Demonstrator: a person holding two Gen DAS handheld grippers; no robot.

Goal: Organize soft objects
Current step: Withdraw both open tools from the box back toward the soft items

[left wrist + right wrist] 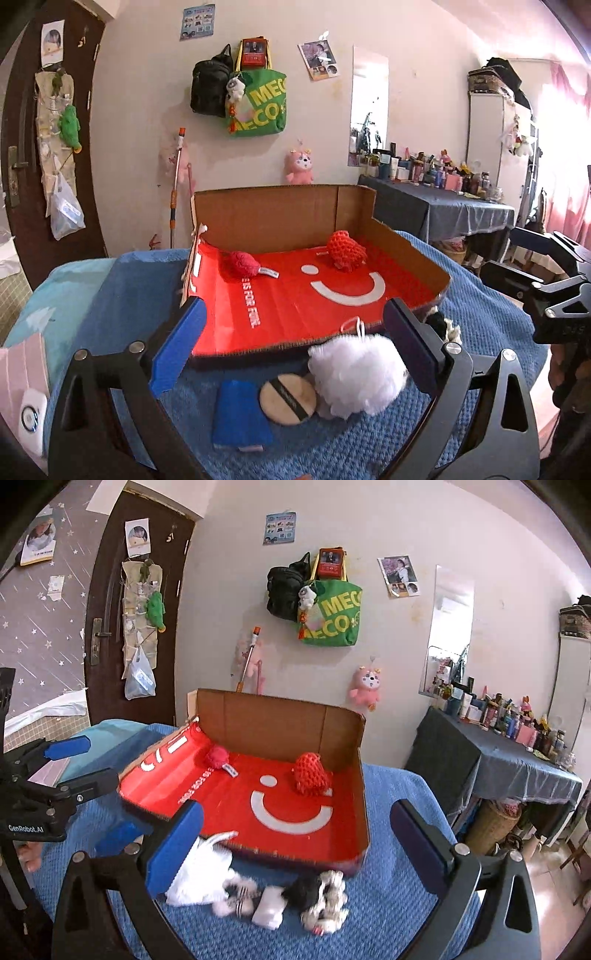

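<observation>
Lying nearest on the blue towel (332, 443), a blue cloth (242, 415), a round powder puff (288, 398) and a white bath pouf (358, 373) were seen between the spread, empty jaws of the left gripper (295, 350). The pouf was touching the puff and the front edge of the cardboard box (266, 210). The right gripper (295, 842) was likewise held wide apart with nothing grasped; beneath it a white pouch (199, 878), a striped sock (240, 897) and a black-and-white plush (317, 897) were laid just before the box. Farther back, on the box's red floor, a red knitted ball (240, 264) was placed at the left and a red mesh scrubber (345, 249) near the rear wall.
</observation>
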